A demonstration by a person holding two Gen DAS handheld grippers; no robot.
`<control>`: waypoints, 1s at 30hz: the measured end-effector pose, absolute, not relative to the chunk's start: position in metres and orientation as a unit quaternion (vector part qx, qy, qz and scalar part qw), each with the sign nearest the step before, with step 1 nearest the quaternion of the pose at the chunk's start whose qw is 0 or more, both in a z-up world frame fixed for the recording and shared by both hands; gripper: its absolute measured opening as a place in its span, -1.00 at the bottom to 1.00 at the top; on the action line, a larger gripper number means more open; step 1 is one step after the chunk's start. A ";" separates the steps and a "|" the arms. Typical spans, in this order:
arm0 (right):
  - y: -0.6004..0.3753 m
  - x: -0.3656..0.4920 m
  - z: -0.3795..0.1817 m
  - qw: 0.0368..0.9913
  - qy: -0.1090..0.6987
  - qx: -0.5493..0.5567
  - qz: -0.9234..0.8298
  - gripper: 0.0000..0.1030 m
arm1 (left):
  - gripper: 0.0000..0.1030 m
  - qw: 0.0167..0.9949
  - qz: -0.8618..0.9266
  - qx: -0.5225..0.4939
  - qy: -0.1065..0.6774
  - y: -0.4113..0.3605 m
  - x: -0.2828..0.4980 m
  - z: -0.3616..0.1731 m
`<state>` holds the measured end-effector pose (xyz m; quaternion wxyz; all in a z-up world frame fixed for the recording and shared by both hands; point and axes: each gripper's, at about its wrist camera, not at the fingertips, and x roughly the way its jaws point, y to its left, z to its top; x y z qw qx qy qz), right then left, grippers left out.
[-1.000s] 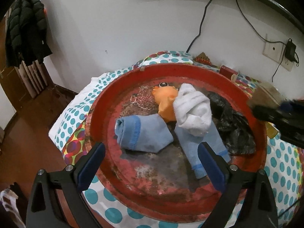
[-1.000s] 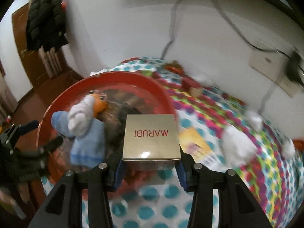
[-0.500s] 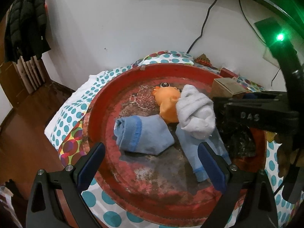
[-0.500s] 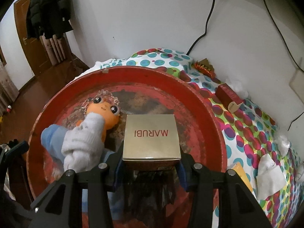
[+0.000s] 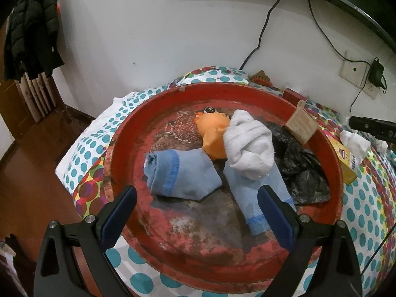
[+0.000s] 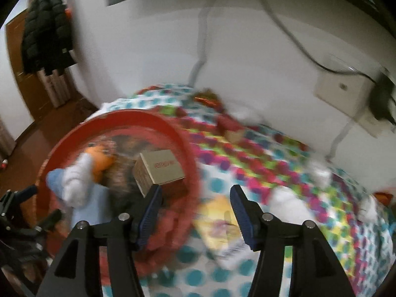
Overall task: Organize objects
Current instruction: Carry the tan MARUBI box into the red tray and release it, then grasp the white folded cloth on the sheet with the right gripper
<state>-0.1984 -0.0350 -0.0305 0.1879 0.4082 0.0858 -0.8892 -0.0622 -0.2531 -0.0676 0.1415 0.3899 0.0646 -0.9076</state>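
Right gripper (image 6: 195,208) released, jaws just widened, nothing between the blue pads; bare polka-dot bedspread (image 6: 247,173) and a yellow packet (image 6: 217,220) showing through the gap. Just past the left pad, up and left of it, the tan cardboard box (image 6: 158,170), tilted, resting inside the red tray (image 6: 183,138) at its right rim, red lettering on the top face too blurred to read. Left of the box, the orange toy (image 6: 99,160) half under a white sock (image 6: 79,183), with a light blue sock (image 6: 53,179) at the tray's left side. Whole right wrist view smeared by motion blur.

Left gripper (image 5: 195,212) also unclenched, jaws wide apart and empty, hovering over the near rim of the tray (image 5: 198,259) at the bottom of the frame. Between the fingers and beyond: a rolled blue sock (image 5: 178,173) at centre left, a second blue sock (image 5: 257,198) running under the right finger, the white sock (image 5: 247,146) bunched on top of it. Behind those, the orange toy (image 5: 212,133), one eye showing. Right of centre, a crumpled black plastic bag (image 5: 302,168), and the box (image 5: 300,126) leaning at the tray's upper right rim. Upper left of the frame, a dark jacket (image 5: 29,32) hanging by the wall.
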 end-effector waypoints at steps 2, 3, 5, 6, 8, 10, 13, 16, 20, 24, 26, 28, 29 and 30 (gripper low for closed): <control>-0.019 -0.208 -0.037 0.167 0.096 0.416 -0.889 0.18 | 0.89 0.143 -0.907 0.391 0.057 -0.251 -0.063 -0.068; -0.013 -0.212 -0.040 0.156 0.104 0.420 -0.888 0.18 | 0.89 0.144 -0.907 0.392 0.052 -0.249 -0.063 -0.069; 0.001 -0.222 -0.051 0.134 0.114 0.431 -0.885 0.18 | 0.89 0.145 -0.907 0.392 0.041 -0.245 -0.064 -0.069; 0.007 -0.229 -0.057 0.124 0.116 0.437 -0.883 0.18 | 0.89 0.144 -0.908 0.392 0.037 -0.243 -0.064 -0.069; 0.017 -0.237 -0.067 0.119 0.114 0.445 -0.880 0.18 | 0.89 0.138 -0.907 0.396 0.034 -0.240 -0.064 -0.069; 0.023 -0.244 -0.077 0.118 0.113 0.449 -0.878 0.18 | 0.89 0.135 -0.907 0.397 0.027 -0.236 -0.063 -0.068; 0.026 -0.247 -0.088 0.119 0.124 0.445 -0.879 0.18 | 0.89 0.128 -0.909 0.395 0.018 -0.227 -0.062 -0.063; 0.030 -0.248 -0.096 0.120 0.141 0.438 -0.880 0.18 | 0.91 0.108 -0.911 0.397 0.028 -0.214 -0.062 -0.056; 0.043 -0.247 -0.106 0.114 0.155 0.431 -0.882 0.12 | 0.92 0.077 -0.910 0.407 0.032 -0.189 -0.068 -0.050; 0.064 -0.240 -0.107 0.119 0.130 0.421 -0.890 -0.19 | 0.93 0.050 -0.908 0.414 0.034 -0.155 -0.081 -0.048; 0.074 -0.234 -0.105 0.114 0.124 0.418 -0.893 -0.21 | 0.93 0.037 -0.904 0.425 0.031 -0.132 -0.091 -0.050; 0.084 -0.228 -0.105 0.115 0.114 0.418 -0.894 -0.21 | 0.93 0.025 -0.898 0.437 0.031 -0.111 -0.099 -0.053; 0.092 -0.223 -0.105 0.114 0.108 0.418 -0.895 -0.21 | 0.93 0.021 -0.895 0.444 0.034 -0.101 -0.104 -0.055; 0.099 -0.217 -0.105 0.114 0.101 0.418 -0.895 -0.21 | 0.93 0.017 -0.892 0.449 0.039 -0.094 -0.107 -0.057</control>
